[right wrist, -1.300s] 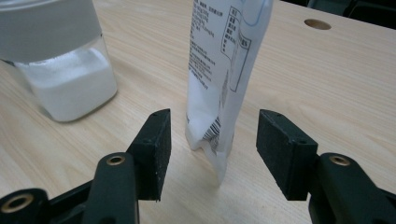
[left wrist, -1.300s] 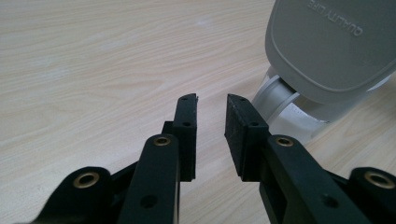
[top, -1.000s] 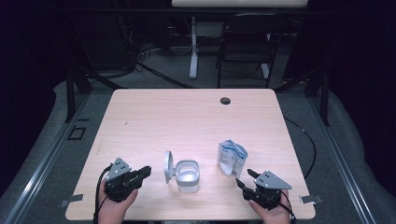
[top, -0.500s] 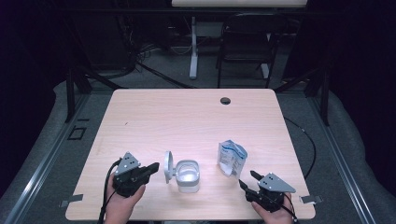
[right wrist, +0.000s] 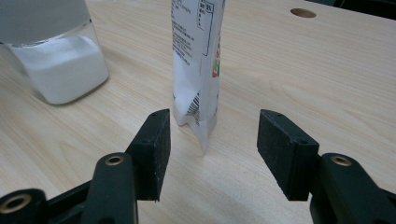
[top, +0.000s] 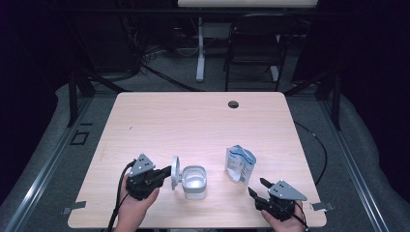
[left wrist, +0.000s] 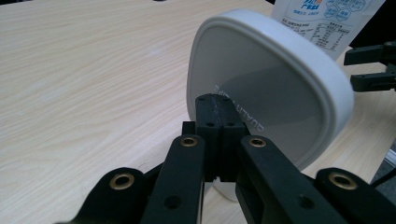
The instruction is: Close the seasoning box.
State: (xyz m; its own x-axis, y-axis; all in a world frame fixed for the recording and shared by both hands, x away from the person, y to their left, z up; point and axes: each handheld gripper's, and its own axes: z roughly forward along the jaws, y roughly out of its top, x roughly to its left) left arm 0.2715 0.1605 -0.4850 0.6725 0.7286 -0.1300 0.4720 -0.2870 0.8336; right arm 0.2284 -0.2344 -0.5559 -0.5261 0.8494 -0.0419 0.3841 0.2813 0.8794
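Left gripper (top: 167,172), jaws fully closed with nothing between them, sits just left of the open-lidded container (top: 194,181) near the worktop's (top: 193,121) near edge; right gripper (top: 257,187), jaws wide and empty, faces the pouch (top: 239,163).

dark lab: bare table (top: 203,121), floor cables (top: 159,72)

**Materials / finish**

Table (top: 203,125): pale wood-grain, matt, smooth. Lid (left wrist: 271,93): white plastic w/ slight sheen. Container (right wrist: 56,60): clear glossy plastic, white granular fill. Pouch (right wrist: 198,56): printed film, semi-gloss, creased. Left gripper (left wrist: 215,112) & right gripper (right wrist: 212,140): black matt plastic, brass-look inserts, pads (right wrist: 156,144) rough-textured.
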